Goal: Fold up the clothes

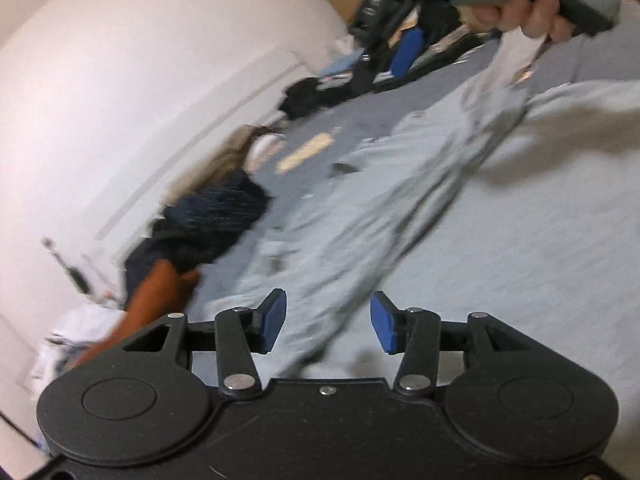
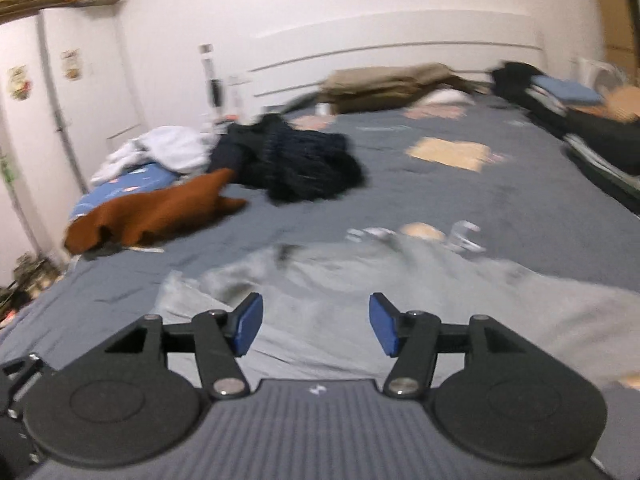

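A light grey garment [image 1: 400, 208] lies crumpled and stretched across the grey-blue bed cover [image 1: 316, 128]. My left gripper [image 1: 329, 322] hovers over its near end, open, its blue pads apart with only cloth beneath them. At the top right of the left wrist view a hand [image 1: 528, 12] holds the grey body of the other gripper; a pale strip of cloth rises toward it, and I cannot tell whether it is held. In the right wrist view my right gripper [image 2: 316, 328] is open above the same grey garment [image 2: 360, 288], nothing between its pads.
On the bed cover [image 2: 480, 200] lie a rust-brown garment [image 2: 160, 208], a dark navy heap [image 2: 296, 164], white clothes [image 2: 168, 148] and a tan folded item [image 2: 384, 84] by the white headboard. Dark stacked things [image 2: 580, 128] line the bed's right side.
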